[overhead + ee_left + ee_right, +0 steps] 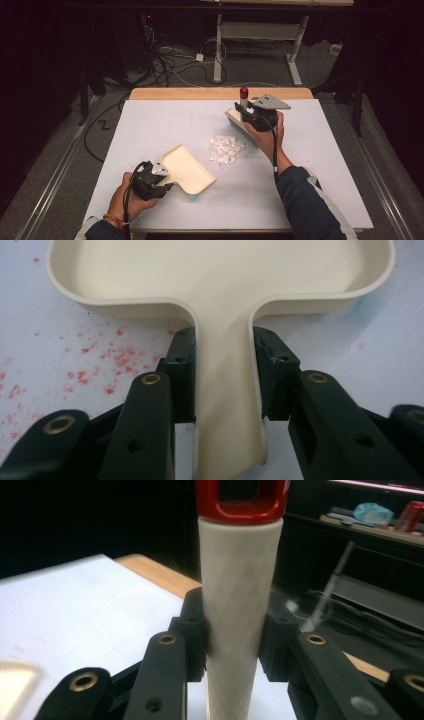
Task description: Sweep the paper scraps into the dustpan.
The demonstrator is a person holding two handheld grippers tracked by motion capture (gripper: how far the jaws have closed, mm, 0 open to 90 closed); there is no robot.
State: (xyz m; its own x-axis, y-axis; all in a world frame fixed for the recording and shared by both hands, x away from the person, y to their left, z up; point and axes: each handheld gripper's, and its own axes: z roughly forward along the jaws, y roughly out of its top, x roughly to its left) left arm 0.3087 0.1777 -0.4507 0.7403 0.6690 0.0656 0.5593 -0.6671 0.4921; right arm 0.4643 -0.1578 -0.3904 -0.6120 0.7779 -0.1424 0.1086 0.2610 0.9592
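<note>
On the surface (150, 130), a dustpan (187, 169) lies at the near left, its handle toward the person and clamped between the jaws of the left hand-held gripper (167, 186). A pile of paper scraps (226, 149) sits just right of the dustpan, near the middle. Behind and right of the pile, the right hand-held gripper (243, 111) grips a brush (239, 120) by its handle, above the far part of the surface.

Cream dustpan (220, 270), white scraps (226, 149), red-capped cream brush handle (240, 610), black claws, red-speckled white bench (75, 355)
</note>
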